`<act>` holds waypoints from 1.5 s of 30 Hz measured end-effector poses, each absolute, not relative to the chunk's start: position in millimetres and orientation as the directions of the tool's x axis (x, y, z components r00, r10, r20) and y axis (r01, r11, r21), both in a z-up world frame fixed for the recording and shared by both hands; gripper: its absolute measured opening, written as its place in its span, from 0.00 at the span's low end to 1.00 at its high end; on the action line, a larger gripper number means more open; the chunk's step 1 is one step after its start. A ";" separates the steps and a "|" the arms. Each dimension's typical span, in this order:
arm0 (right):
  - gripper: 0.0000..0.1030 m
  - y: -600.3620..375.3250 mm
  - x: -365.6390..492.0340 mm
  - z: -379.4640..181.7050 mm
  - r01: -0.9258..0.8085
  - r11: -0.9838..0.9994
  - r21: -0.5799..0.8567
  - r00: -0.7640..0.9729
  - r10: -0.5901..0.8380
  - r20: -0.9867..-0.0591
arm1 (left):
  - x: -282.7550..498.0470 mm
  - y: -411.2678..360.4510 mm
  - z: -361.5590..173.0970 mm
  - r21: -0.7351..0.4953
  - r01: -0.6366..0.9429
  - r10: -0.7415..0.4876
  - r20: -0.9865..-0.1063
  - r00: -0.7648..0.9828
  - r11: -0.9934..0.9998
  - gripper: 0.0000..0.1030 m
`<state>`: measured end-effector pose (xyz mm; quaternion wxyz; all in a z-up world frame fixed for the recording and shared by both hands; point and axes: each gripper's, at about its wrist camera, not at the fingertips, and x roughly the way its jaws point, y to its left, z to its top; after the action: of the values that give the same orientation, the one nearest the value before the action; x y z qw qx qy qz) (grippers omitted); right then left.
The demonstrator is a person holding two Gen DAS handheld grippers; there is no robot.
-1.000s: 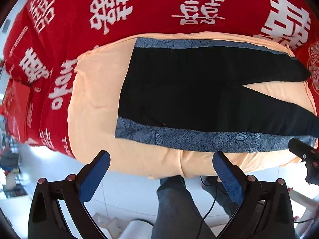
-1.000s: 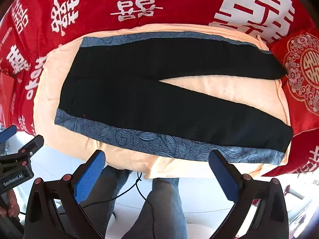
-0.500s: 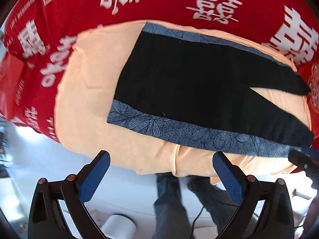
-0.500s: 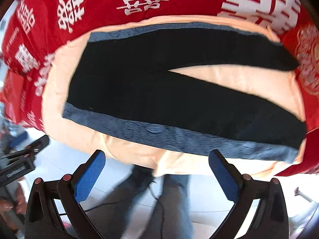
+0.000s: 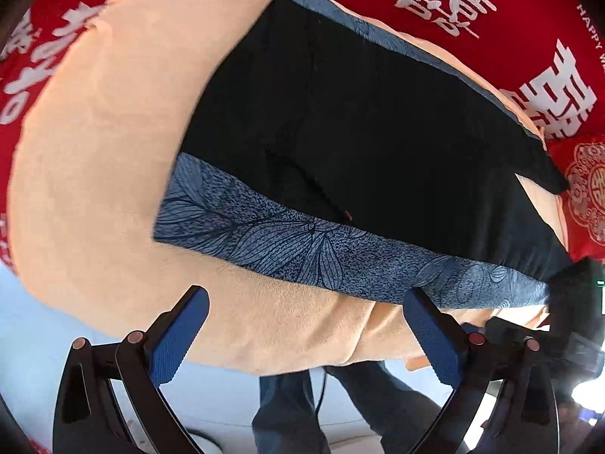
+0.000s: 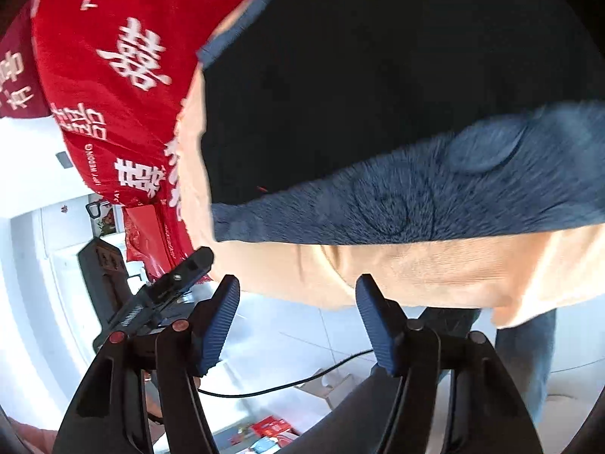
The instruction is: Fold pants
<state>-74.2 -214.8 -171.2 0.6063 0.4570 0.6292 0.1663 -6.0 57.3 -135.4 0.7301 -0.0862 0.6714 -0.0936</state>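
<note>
So from where I'm standing this looks like the very start of the fold, nothing's been grabbed yet: the pants [image 5: 363, 143] are spread flat on the peach blanket [image 5: 98, 159], which sits on top of the red bedspread [image 5: 491, 7], and both legs lie apart in a V with blanket showing between them. The blue leaf-print stripe [image 5: 287, 242] along the near side seam is the edge closest to the person. The left gripper [image 5: 306, 336] hovers just off the blanket's near edge, jaws spread wide with nothing between them, lined up roughly below the stripe near the waist end. The right gripper [image 6: 297, 321] is also off the blanket's near edge, jaws parted but a fair bit narrower than the left's, empty too, pointing at the stripe and the waist corner [image 6: 219, 223]. That view is blurry so I can't say exactly how close it is. My guess is the next move needs both to come in over the blanket and pinch that near seam, then carry the near leg onto the far one without dragging the blanket along
</note>
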 end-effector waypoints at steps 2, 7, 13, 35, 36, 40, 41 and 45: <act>0.66 -209.5 -75.3 -189.8 0.382 0.493 0.782 0.176 0.791 -0.585 | -3.6 59.4 -146.2 -0.283 0.031 -0.284 -0.955 0.081 0.959 1.00; 0.66 -202.0 -63.8 -222.8 0.387 0.403 0.829 0.251 0.819 -0.515 | 1.2 62.5 -160.2 -0.344 0.017 -0.344 -0.936 0.073 0.939 1.00; 0.65 -205.7 -48.6 -222.3 0.397 0.250 0.883 0.370 0.837 -0.403 | 3.4 50.1 -164.4 -0.427 -0.018 -0.426 -0.904 0.029 0.904 1.00; 0.57 -285.1 -108.4 -233.8 0.480 0.106 0.871 0.526 0.759 -0.382 | 52.1 49.8 -156.1 -0.459 -0.116 -0.449 -0.888 0.101 0.881 0.37; 0.53 -293.1 -118.4 -239.5 0.489 0.043 0.871 0.569 0.741 -0.356 | 52.5 49.7 -153.8 -0.458 -0.108 -0.449 -0.888 0.100 0.882 0.37; 0.33 -315.0 -147.6 -252.9 0.482 -0.182 0.857 0.725 0.632 -0.274 | 57.3 48.0 -148.8 -0.440 -0.079 -0.434 -0.897 0.082 0.895 0.37; 0.07 -316.6 -150.8 -253.5 0.483 -0.210 0.850 0.740 0.618 -0.267 | 57.2 47.8 -147.3 -0.434 -0.075 -0.428 -0.900 0.080 0.898 0.37; 0.06 -324.7 -146.6 -207.1 0.476 -0.039 0.879 0.694 0.630 -0.348 | 61.7 50.1 -131.1 -0.416 -0.063 -0.409 -0.908 0.094 0.907 0.37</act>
<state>-146.6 -324.7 -207.1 0.5762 0.7176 0.3855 0.0670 61.7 50.1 -131.1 0.7178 -0.1783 0.6622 -0.1205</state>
